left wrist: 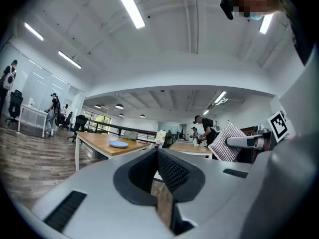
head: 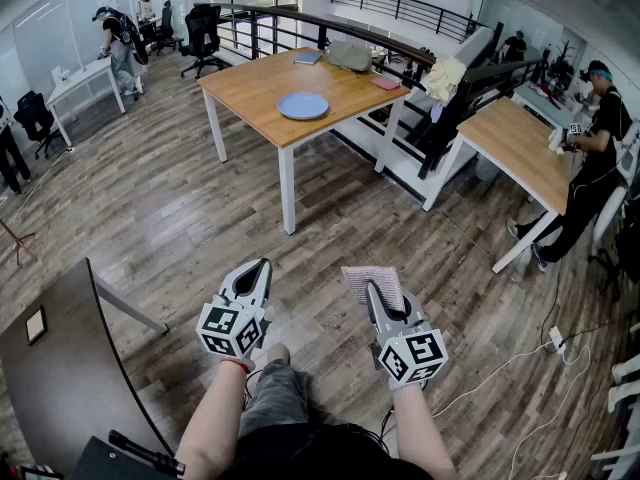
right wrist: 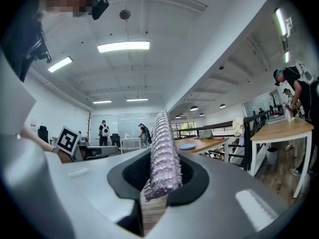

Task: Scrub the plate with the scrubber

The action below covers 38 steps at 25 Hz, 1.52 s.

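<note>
A blue plate (head: 303, 105) lies on a wooden table (head: 255, 86) well ahead of me; it also shows small and distant as the plate (left wrist: 118, 144) in the left gripper view and the plate (right wrist: 187, 146) in the right gripper view. My right gripper (head: 380, 288) is shut on a pink striped scrubber (head: 372, 284), which stands on edge between its jaws as the scrubber (right wrist: 163, 156). My left gripper (head: 253, 273) is shut and holds nothing, its jaws pressed together (left wrist: 158, 176). Both grippers hang low in front of me over the wood floor, far from the plate.
A second wooden table (head: 522, 150) stands to the right, with a person (head: 592, 158) working at it. A dark desk (head: 55, 368) is close at my lower left. A black railing (head: 350, 38) runs behind the plate's table. A white cable (head: 520, 353) lies on the floor at right.
</note>
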Motion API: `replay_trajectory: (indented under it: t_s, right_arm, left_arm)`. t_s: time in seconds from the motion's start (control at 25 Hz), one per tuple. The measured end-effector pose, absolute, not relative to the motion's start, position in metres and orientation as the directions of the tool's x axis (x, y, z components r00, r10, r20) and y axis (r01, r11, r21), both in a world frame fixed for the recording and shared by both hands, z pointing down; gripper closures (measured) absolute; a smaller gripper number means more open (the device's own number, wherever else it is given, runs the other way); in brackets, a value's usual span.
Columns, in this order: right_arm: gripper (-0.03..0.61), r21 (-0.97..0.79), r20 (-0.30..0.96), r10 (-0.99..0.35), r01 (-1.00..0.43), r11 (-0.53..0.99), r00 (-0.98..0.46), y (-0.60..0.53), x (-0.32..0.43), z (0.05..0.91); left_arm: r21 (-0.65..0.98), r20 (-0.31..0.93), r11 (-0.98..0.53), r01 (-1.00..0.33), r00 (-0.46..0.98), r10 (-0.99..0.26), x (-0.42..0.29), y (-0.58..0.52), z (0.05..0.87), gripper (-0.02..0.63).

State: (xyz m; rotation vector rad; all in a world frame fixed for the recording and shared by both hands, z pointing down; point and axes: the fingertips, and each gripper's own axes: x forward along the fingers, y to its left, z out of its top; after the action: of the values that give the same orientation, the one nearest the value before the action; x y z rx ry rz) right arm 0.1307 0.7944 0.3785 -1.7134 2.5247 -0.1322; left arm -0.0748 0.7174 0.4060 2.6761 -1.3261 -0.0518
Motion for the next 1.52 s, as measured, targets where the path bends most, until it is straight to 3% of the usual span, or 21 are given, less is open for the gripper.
replay_trajectory:
  t_s: [1.0,1.52]
  right_arm:
    - [0.505,-0.150,0.010,-0.947,-0.937,0.315,-0.320,0.533,0.079,0.393]
    - [0.503,-0.201,0.024,-0.951,-0.933,0.299,-0.310,0.459,0.065,0.407]
  left_arm:
    - [0.117,0.041,-0.625,-0.772,0.632,-0.774,-0.142,0.466,0.398,0.617]
    - [0.165,0.077,-0.631,-0.758,0.648,-0.758,-0.155,0.396,0.421,0.617]
